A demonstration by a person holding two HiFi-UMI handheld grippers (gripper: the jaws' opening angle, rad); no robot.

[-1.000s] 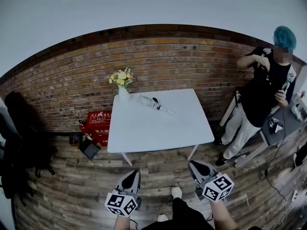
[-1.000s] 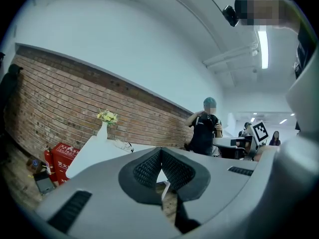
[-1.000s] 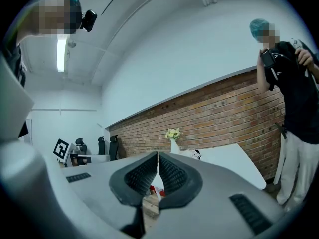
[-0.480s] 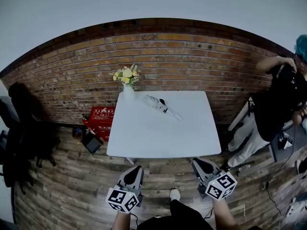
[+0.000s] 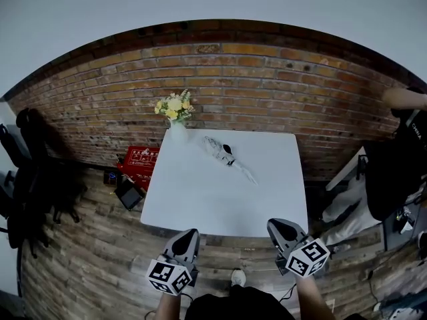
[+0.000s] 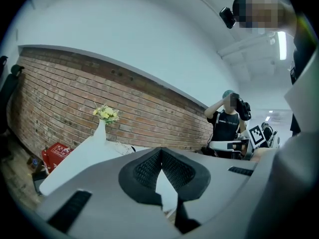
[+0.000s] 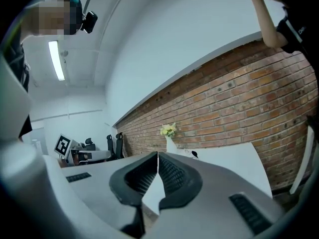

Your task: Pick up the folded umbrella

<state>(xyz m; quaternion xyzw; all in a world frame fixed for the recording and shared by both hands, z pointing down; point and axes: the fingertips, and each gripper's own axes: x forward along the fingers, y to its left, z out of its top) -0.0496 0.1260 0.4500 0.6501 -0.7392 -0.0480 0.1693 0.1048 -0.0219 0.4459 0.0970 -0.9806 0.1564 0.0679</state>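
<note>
a pale, slim folded umbrella with a dark patch lies slantwise on the far part of the white table near a flower vase — its detail too small to make out — while the left gripper and right gripper, jaws pressed together and empty, hover short of the table.

grey right gripper jaws pressed together, nothing between, white rectangular table ahead, white vase of yellow flowers at its far edge, pale folded umbrella just beside, red brick wall behind
</note>
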